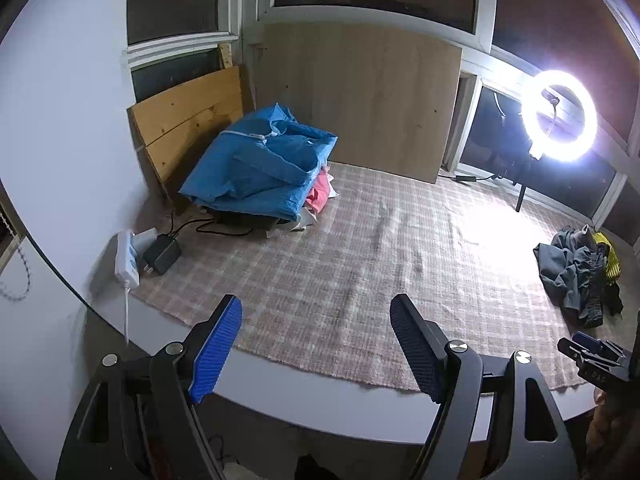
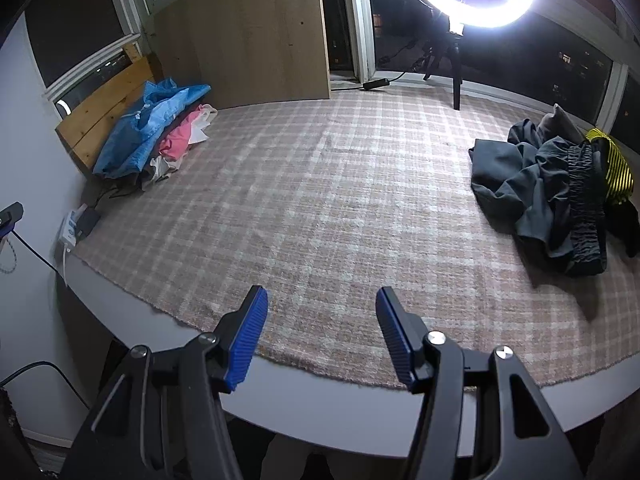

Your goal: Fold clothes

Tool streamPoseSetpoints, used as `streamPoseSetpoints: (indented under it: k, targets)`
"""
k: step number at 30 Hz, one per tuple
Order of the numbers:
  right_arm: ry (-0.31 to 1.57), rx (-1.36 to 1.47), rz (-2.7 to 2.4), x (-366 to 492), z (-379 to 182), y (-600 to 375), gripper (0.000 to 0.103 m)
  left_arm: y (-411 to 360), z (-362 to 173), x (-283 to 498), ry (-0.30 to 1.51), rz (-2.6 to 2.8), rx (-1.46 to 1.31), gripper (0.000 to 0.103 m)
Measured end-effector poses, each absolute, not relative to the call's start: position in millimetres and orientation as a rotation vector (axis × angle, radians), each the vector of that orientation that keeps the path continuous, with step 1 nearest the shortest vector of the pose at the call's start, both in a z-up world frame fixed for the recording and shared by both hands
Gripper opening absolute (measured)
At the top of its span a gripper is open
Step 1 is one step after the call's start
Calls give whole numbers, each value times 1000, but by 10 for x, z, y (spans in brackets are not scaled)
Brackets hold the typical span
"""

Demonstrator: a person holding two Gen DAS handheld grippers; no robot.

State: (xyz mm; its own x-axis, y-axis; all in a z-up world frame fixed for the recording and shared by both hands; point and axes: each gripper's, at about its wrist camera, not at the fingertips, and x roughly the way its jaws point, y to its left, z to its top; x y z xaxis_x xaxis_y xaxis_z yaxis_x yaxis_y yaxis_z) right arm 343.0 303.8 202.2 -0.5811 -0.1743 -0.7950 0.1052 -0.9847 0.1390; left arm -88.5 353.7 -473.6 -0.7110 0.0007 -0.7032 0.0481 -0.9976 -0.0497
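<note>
A stack of folded clothes with a blue garment [image 1: 256,164] on top and a pink one [image 1: 319,196] under it sits at the table's far left; it also shows in the right wrist view [image 2: 148,128]. A crumpled heap of dark grey clothes [image 2: 540,188] with a yellow striped piece [image 2: 614,168] lies at the right; it shows in the left wrist view [image 1: 572,268] too. My left gripper [image 1: 316,312] is open and empty above the near edge of the checked cloth [image 1: 360,248]. My right gripper [image 2: 322,300] is open and empty, also at the near edge.
A white power strip [image 1: 126,256] with a black adapter [image 1: 162,254] and cables lies at the left edge. Wooden boards [image 1: 360,100] lean against the back windows. A bright ring light [image 1: 560,116] on a tripod stands at the back right.
</note>
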Motion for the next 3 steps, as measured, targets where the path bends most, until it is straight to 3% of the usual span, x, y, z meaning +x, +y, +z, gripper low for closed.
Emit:
streamPoseSetpoints:
  k: [3]
  targets:
    - [-114, 1351, -2654, 3420, 2013, 3029, 56, 3514, -4699, -858, 100, -2892, 1163, 75]
